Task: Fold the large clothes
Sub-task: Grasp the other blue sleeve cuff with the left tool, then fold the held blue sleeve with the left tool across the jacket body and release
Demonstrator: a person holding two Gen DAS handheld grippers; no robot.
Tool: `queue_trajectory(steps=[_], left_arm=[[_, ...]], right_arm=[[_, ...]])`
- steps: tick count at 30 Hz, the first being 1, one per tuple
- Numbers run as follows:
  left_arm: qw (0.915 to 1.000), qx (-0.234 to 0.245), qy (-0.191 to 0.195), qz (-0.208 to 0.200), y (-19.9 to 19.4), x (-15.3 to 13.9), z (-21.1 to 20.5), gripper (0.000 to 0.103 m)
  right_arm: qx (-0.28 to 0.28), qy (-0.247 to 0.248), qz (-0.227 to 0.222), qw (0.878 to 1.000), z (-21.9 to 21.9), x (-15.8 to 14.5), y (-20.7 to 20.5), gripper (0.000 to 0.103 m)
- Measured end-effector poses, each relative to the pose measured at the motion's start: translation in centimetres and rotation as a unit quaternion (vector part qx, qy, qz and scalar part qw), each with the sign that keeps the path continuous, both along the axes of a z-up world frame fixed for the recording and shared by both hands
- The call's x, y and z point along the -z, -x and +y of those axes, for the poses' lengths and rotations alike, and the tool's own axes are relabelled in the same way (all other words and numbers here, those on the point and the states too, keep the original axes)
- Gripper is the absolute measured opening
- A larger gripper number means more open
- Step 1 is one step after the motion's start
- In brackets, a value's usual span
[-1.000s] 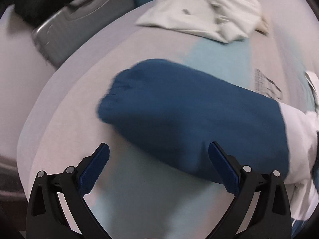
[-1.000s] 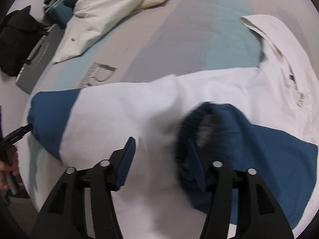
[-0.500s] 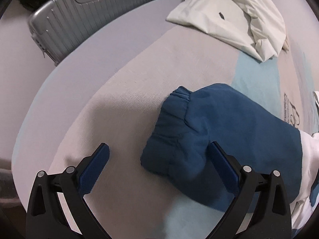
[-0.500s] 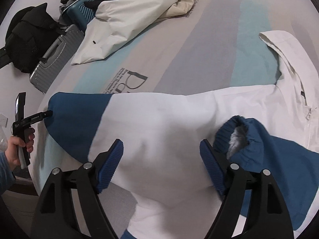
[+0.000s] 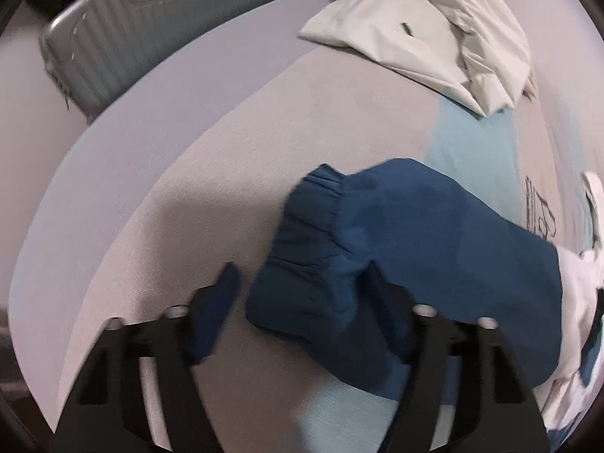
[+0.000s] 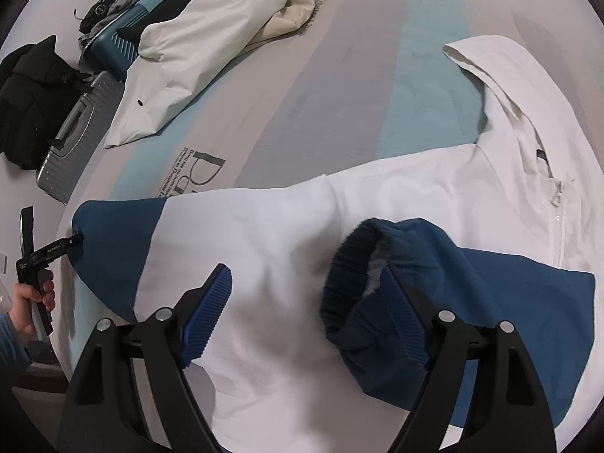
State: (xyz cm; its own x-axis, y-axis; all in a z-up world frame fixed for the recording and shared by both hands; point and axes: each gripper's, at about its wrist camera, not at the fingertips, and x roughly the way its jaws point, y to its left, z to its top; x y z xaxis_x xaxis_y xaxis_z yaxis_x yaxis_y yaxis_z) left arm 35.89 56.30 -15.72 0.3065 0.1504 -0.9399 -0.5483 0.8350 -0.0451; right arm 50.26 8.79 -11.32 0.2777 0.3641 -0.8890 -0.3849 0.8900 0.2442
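A white and blue hooded jacket (image 6: 377, 226) lies spread on the bed. Its right blue sleeve (image 6: 472, 294) is folded across the white chest, cuff (image 6: 339, 275) up. My right gripper (image 6: 305, 317) is open just above the chest, its right finger at that cuff. The other blue sleeve (image 5: 415, 249) stretches toward the bed's left edge, with its gathered cuff (image 5: 313, 219) between my left gripper's (image 5: 302, 302) open fingers. The left gripper also shows in the right wrist view (image 6: 71, 243), at the sleeve end.
A crumpled white and cream garment (image 5: 434, 30) lies at the far side of the bed (image 5: 226, 151). A silver suitcase (image 5: 132, 45), a teal suitcase (image 6: 120, 41) and a black bag (image 6: 30, 98) stand beside the bed on the left.
My left gripper has moved along the blue sleeve to its cuff and narrowed around it. My right gripper let go of the folded sleeve's cuff, opened and drew back a little.
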Motion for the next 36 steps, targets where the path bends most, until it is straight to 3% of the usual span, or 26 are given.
queue_trajectory(steps=[2, 9, 21, 28, 36], left_arm=[[0.9997, 0.02, -0.011, 0.009, 0.0, -0.1, -0.8, 0.041], [0.9997, 0.021, -0.013, -0.001, 0.2, -0.7, -1.0, 0.024], [0.9959, 0.044, -0.037, -0.07, -0.9, -7.2, -6.9, 0.021], [0.9907, 0.099, -0.033, -0.088, -3.0, -9.9, -13.9, 0.021], [0.9855, 0.137, -0.021, -0.097, -5.6, -10.9, -22.0, 0.021]], right_arm=[[-0.001, 0.004, -0.002, 1.0, -0.3, -0.1, 0.2, 0.078], [0.004, 0.01, -0.011, 1.0, -1.4, -0.6, 0.3, 0.078], [0.034, 0.009, -0.014, 0.999, -3.7, -0.6, 0.2, 0.081], [0.071, 0.014, -0.033, 0.997, -7.2, -1.9, 0.2, 0.095], [0.106, 0.039, -0.06, 0.992, -13.6, -2.8, 0.8, 0.096]])
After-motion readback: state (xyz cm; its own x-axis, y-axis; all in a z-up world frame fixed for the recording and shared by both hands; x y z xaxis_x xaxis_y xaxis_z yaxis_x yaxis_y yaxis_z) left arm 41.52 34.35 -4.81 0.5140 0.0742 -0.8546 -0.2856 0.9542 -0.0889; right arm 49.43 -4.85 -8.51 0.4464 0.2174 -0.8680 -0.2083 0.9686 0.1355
